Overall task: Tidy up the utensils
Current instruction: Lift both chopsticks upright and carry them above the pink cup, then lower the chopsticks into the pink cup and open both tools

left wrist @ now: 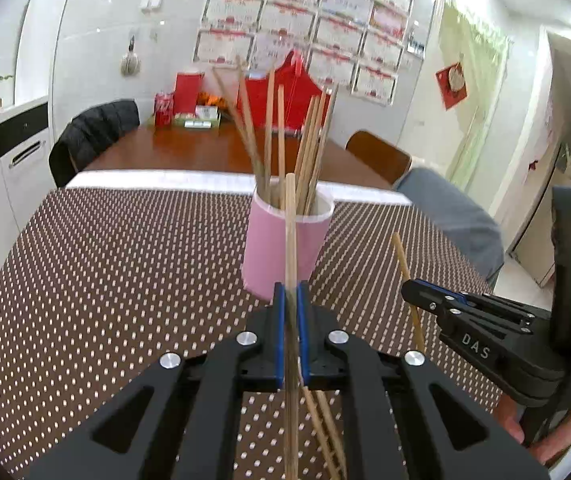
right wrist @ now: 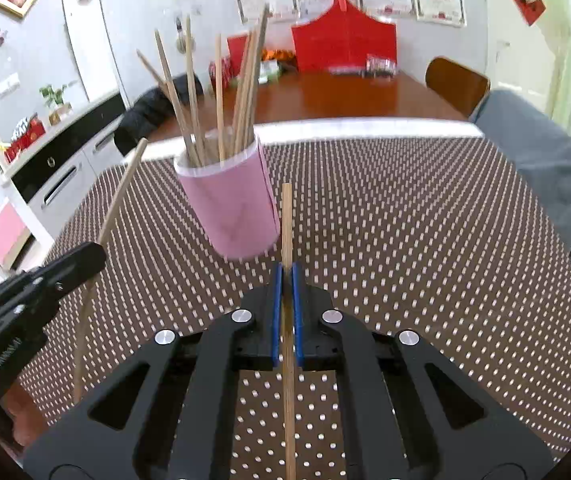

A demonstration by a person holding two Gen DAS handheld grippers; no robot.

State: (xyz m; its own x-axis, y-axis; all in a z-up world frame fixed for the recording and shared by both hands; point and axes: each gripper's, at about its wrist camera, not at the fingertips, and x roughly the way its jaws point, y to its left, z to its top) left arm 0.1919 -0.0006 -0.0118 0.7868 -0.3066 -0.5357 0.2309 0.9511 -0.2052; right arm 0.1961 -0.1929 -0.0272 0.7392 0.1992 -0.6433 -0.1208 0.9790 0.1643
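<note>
A pink cup (left wrist: 281,240) (right wrist: 229,208) stands on the dotted tablecloth with several wooden chopsticks upright in it. In the left wrist view my left gripper (left wrist: 291,292) is shut on one chopstick (left wrist: 290,216), whose tip reaches up in front of the cup. My right gripper (right wrist: 286,272) is shut on another chopstick (right wrist: 286,220), just right of the cup and above the cloth. Each gripper also shows in the other's view: the right gripper (left wrist: 409,284) with its stick (left wrist: 401,256), and the left gripper (right wrist: 93,252) with its stick (right wrist: 121,192). Loose chopsticks (left wrist: 321,420) lie on the cloth under my left gripper.
The brown dotted tablecloth (right wrist: 405,220) covers the near end of a wooden table (left wrist: 189,152). A red can (left wrist: 163,110) and red boxes (right wrist: 343,36) stand at the far end. Chairs (left wrist: 93,132) flank the table, and a grey cloth shape (right wrist: 537,160) lies at the right edge.
</note>
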